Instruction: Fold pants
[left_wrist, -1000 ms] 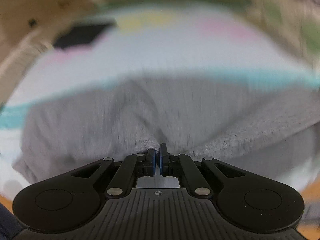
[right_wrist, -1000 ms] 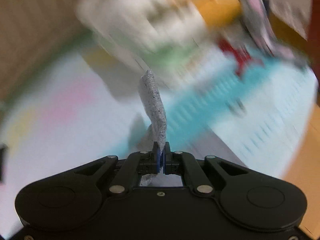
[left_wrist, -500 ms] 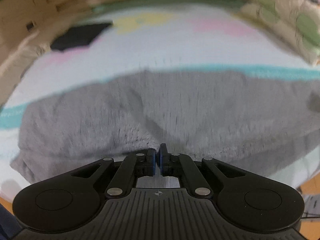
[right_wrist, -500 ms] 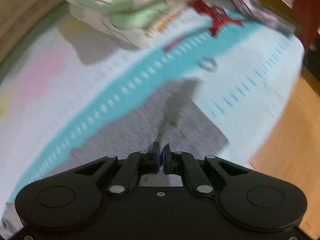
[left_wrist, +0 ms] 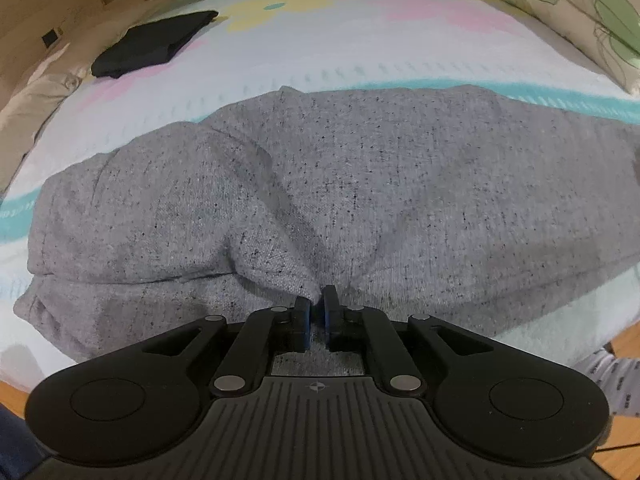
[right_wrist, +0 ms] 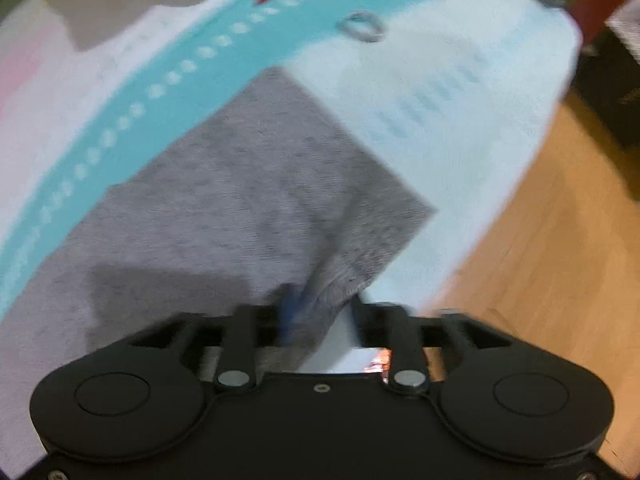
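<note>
Grey speckled pants (left_wrist: 360,184) lie folded lengthwise across a pastel bed cover (left_wrist: 360,32). My left gripper (left_wrist: 316,312) is shut on a fold of the pants at their near edge, low on the cloth. In the right wrist view the leg end of the pants (right_wrist: 248,184) lies flat near the bed's corner. My right gripper (right_wrist: 320,312) stands open, its fingers apart on either side of the near corner of the leg end; the view is blurred.
A folded black garment (left_wrist: 156,42) lies at the far left of the bed. A floral pillow (left_wrist: 580,12) sits at the far right. A small ring (right_wrist: 362,26) lies on the teal stripe. Wooden floor (right_wrist: 540,260) lies past the bed's right edge.
Both grippers brought the pants down flat onto the bed. My right gripper, shut on the raised leg end before, has opened and let it go. My left gripper stays shut on the cloth.
</note>
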Demonstrator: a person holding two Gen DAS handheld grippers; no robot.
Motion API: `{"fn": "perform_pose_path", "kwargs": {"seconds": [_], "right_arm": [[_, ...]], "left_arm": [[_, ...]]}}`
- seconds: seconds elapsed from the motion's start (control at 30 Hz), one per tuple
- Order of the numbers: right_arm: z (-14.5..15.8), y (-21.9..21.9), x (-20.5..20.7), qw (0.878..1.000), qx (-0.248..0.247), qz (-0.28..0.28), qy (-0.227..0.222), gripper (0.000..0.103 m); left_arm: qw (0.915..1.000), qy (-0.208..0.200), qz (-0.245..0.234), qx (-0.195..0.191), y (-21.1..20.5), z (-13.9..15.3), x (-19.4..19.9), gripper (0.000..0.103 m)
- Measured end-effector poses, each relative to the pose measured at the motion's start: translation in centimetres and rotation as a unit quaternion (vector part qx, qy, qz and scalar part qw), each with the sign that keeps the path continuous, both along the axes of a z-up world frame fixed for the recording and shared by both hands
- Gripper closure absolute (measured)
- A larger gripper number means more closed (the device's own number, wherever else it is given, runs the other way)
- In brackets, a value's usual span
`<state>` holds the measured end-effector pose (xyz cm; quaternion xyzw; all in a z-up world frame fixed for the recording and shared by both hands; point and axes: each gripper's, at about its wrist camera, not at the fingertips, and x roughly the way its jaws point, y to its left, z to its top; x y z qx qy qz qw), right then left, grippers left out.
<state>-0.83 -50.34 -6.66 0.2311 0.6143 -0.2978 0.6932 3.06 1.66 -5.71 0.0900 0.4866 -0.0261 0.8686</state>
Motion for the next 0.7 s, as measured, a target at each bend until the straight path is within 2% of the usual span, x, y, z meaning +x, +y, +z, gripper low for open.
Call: {"fn": "perform_pose_path", "kwargs": {"seconds": [0.1,0.2,0.3,0.43,0.53,0.63,0.7], "right_arm": [[1.6,0.0,-0.3,0.999,-0.048,-0.021,-0.012,0.044],[4.3,0.3,-0.7,0.994,-0.080,-0.039,-0.064,0.044],[6.7,1.9,-0.3,0.988,-0.082,-0.022,-0.126,0.044],[8.8,6.7,1.1,0.977,-0.047,0.065,-0.199,0.044],[9.9,12.2,2.3,0.958,-0.024,0.159,-0.237,0.044],[10.2,18.0,2.9,0.933,0.008,0.252,-0.258,0.044],[10.3,22.0,2.8,0.909,0.029,0.316,-0.270,0.044]], "left_arm": [[0.9999,-0.003,-0.013,0.008,-0.4,0.6,-0.9,0.093],[0.9995,0.002,-0.033,-0.001,-0.2,1.2,-2.0,0.093],[0.9995,-0.007,-0.016,-0.028,1.4,2.1,-2.8,0.093],[0.9951,-0.024,0.072,-0.064,5.6,3.5,-2.0,0.093],[0.9872,-0.034,0.139,-0.069,9.3,4.1,-0.9,0.093],[0.9793,-0.028,0.187,-0.071,12.6,3.9,0.1,0.093],[0.9723,-0.018,0.218,-0.083,14.5,3.5,0.3,0.093]]}}
